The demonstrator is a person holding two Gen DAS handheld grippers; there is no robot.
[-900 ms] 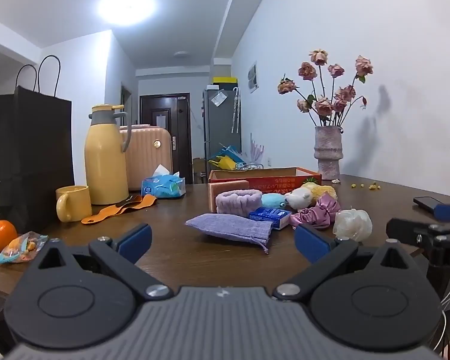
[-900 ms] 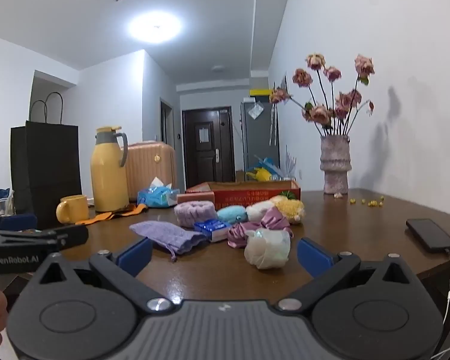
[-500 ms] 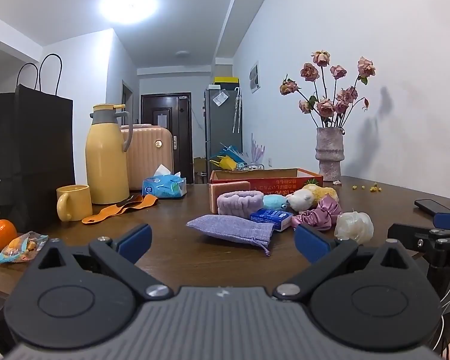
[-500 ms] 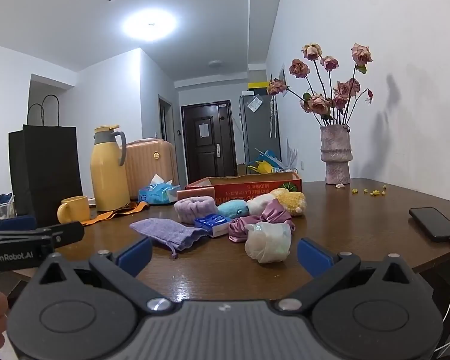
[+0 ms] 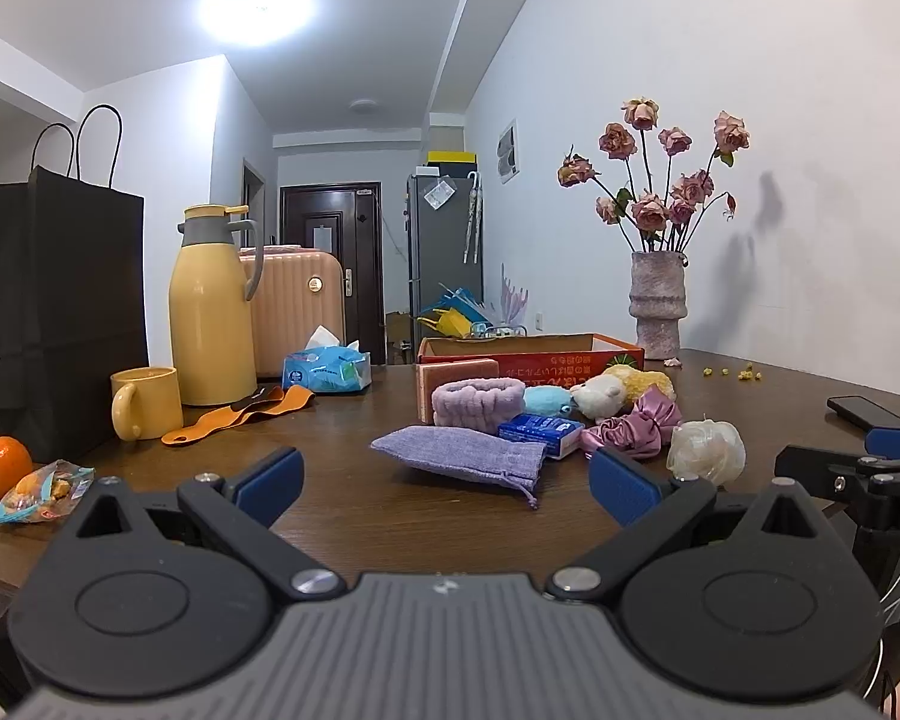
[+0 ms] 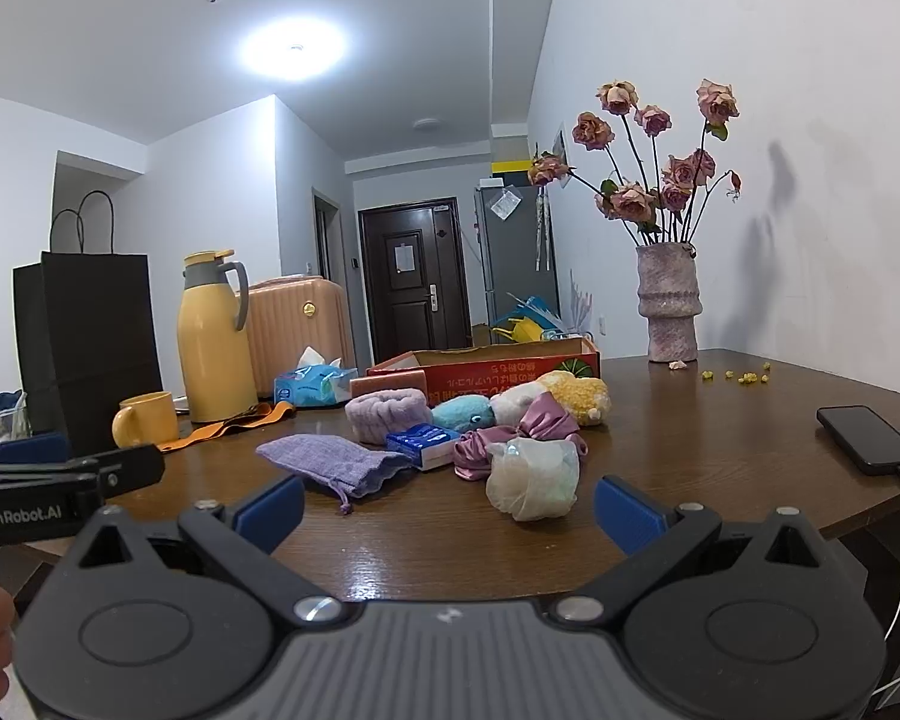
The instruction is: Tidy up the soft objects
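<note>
Both grippers are level with the near edge of the table [image 5: 342, 510], fingers spread wide and holding nothing. The left gripper [image 5: 447, 477] faces the purple pouch [image 5: 459, 456]. The right gripper [image 6: 447, 507] faces the white bath sponge [image 6: 534, 477]. The soft items lie grouped mid-table: headband [image 5: 477, 399], blue plush [image 5: 546, 402], pink scrunchie [image 5: 636, 429], all in front of the red cardboard box [image 5: 546, 354].

left wrist: level, near edge | right wrist: same | shared: table [image 5: 342, 516]
</note>
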